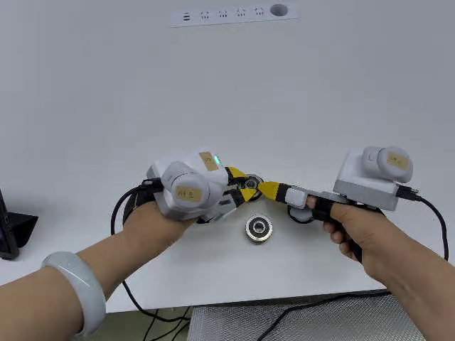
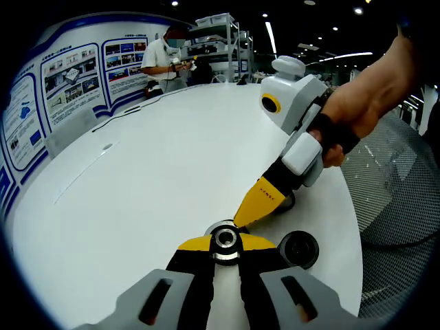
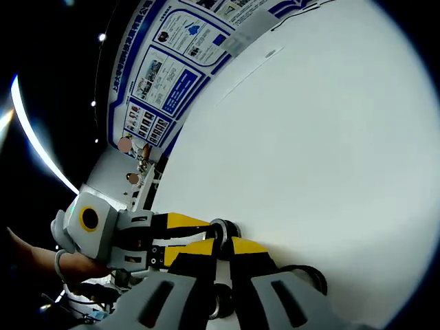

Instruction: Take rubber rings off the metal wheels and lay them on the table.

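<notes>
Your left gripper point(image 2: 225, 245) pinches the small silver metal wheel point(image 2: 225, 238) steady, so your right gripper point(image 1: 263, 188), meeting its black rubber ring point(image 2: 218, 225), can peel; whether that gripper is clamped, I cannot tell.

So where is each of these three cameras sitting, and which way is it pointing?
Head view: on the person's head, looking down at the table; left hand, right hand, left gripper and right gripper show.
Left gripper view: on the left gripper, looking along its jaws at the metal wheel they clamp; right gripper and right hand show at right.
Right gripper view: on the right gripper, rolled, facing the left gripper.
Both gripper views share that metal wheel.
</notes>
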Tool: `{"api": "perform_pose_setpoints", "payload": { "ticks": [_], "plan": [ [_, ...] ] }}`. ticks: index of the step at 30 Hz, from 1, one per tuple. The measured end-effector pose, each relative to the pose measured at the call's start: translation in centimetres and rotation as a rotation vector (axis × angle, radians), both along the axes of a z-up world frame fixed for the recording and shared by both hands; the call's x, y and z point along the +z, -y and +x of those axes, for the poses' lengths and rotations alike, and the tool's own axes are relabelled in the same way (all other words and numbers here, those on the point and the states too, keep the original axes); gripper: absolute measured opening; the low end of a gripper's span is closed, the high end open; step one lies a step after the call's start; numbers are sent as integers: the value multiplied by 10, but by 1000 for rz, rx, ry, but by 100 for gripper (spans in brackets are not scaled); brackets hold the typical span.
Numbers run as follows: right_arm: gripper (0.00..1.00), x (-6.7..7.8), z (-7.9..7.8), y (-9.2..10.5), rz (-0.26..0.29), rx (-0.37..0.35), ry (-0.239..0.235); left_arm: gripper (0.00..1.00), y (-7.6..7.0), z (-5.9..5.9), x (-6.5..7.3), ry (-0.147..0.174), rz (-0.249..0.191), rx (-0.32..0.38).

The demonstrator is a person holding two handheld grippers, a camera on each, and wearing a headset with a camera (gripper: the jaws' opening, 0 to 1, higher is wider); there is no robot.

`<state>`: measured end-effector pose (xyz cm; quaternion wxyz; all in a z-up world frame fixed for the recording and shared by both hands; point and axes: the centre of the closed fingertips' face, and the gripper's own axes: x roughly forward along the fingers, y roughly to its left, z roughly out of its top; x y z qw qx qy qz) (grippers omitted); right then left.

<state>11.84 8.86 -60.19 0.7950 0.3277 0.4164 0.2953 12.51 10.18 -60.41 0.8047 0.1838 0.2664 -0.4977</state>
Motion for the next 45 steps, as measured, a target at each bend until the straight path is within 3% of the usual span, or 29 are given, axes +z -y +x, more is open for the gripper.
{"api": "perform_pose_setpoints", "payload": {
  "ticks": [13, 27, 40, 41, 42, 44, 45],
  "plan": [
    [2, 0, 2, 2, -29, 11, 14, 13, 0, 0, 1, 0, 1, -2],
    [2, 5, 2, -1, -16, 14, 21, 13, 1, 0, 0, -1, 2, -3],
    [2, 14, 2, -11, 21, 40, 36, 13, 0, 0, 0, 0, 2, -5],
    [2, 24, 5, -15, 82, 19, 44, 13, 0, 0, 0, 0, 3, -5],
    [2, 27, 6, -14, 89, 7, 38, 13, 0, 0, 0, 0, 2, -4],
    [2, 24, 5, -12, 47, 32, 52, 13, 0, 0, -1, 1, 1, -4],
    [2, 23, 5, -12, 54, 27, 47, 13, 0, 0, -1, 1, 1, -5]
  ]
}}
